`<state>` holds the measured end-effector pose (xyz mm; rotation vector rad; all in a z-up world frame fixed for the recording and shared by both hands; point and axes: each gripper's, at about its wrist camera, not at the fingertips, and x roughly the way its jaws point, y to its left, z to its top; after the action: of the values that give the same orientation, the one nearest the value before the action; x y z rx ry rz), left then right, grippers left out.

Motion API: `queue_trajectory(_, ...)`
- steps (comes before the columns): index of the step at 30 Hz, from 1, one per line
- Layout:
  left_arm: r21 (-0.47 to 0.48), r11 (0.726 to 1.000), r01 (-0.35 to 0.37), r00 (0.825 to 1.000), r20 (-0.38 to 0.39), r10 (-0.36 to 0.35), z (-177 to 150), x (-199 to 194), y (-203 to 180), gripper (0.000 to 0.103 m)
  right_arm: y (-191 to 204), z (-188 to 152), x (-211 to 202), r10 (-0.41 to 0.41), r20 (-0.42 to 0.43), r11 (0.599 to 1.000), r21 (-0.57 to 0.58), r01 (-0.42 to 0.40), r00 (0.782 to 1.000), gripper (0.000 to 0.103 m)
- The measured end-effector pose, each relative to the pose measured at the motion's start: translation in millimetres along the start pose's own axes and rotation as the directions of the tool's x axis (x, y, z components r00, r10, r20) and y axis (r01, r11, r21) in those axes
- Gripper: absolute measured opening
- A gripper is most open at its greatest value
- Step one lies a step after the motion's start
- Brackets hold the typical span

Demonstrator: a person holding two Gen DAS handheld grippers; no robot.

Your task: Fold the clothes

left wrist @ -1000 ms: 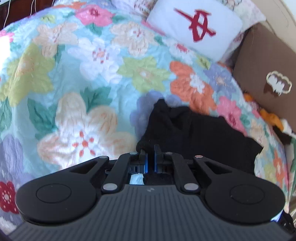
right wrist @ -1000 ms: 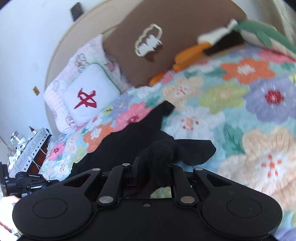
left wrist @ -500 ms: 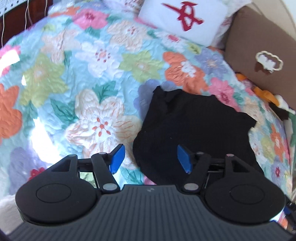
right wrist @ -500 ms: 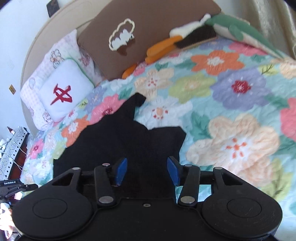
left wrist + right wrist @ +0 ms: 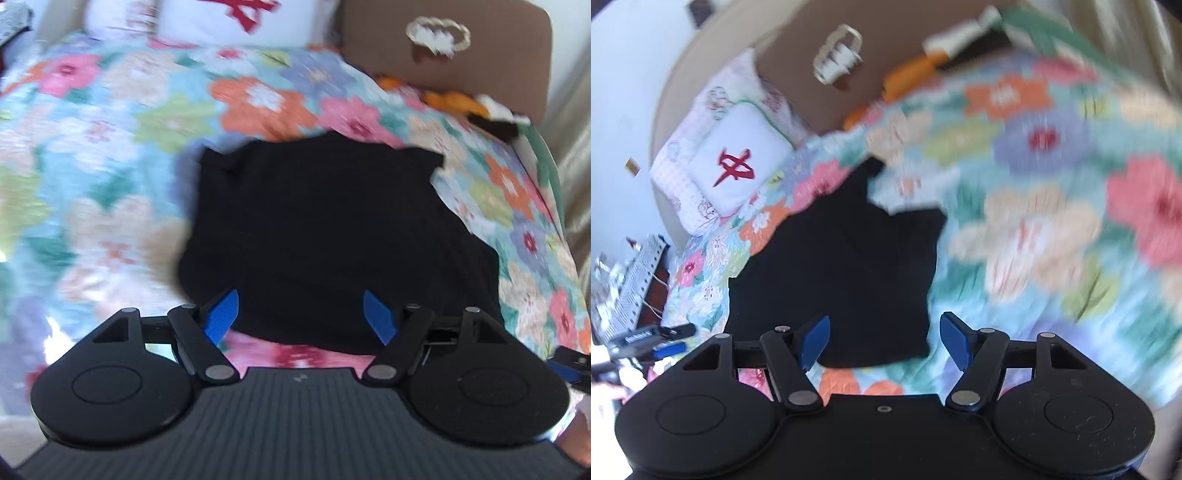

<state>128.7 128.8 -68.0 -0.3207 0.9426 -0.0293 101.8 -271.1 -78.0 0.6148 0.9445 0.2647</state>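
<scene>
A black garment [image 5: 325,229] lies folded and flat on the floral quilt [image 5: 110,155]. It also shows in the right wrist view [image 5: 842,273]. My left gripper [image 5: 301,315] is open and empty, hovering above the garment's near edge. My right gripper [image 5: 884,338] is open and empty, just above the garment's near right corner. The left gripper also appears at the left edge of the right wrist view [image 5: 650,341]. Both views are blurred by motion.
A white pillow with a red mark [image 5: 738,170] and a brown cushion [image 5: 461,55] lean at the head of the bed. Orange and dark plush toys [image 5: 461,103] lie by the cushion. A patterned box [image 5: 631,280] stands beside the bed.
Both grippers were shut on the black garment one second ago. They opened, let it drop flat on the quilt, and pulled back and up.
</scene>
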Motion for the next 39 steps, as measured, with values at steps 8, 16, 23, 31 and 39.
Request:
queue_trajectory(8,0.373,0.925,0.079,0.993,0.051,-0.106,-9.4,40.0,-86.7,0.067,-28.7,-38.9,78.0,0.063,0.003,0.914,0.402,-0.059,0.998,0.071)
queue_trajectory(16,0.369,0.906,0.208,0.972,0.027,-0.234,-10.3,48.3,-79.8,0.069,-9.5,-0.8,117.0,0.085,0.098,0.946,0.305,-0.111,0.992,0.022)
queue_trajectory(23,0.459,0.843,0.28,0.934,0.072,-0.35,-24.8,41.1,-98.8,0.073,44.5,40.0,109.3,0.203,0.126,0.979,-0.001,-0.205,0.971,0.022)
queue_trajectory(31,0.437,0.858,0.269,0.923,0.139,-0.359,-6.6,56.7,-119.9,0.073,97.7,58.8,105.1,0.323,-0.032,0.922,-0.213,-0.322,0.946,0.022)
queue_trajectory(39,0.31,0.938,0.152,0.964,0.162,-0.21,12.5,67.0,-95.7,0.009,111.4,53.8,105.1,0.312,-0.042,0.92,-0.237,-0.313,0.949,0.027)
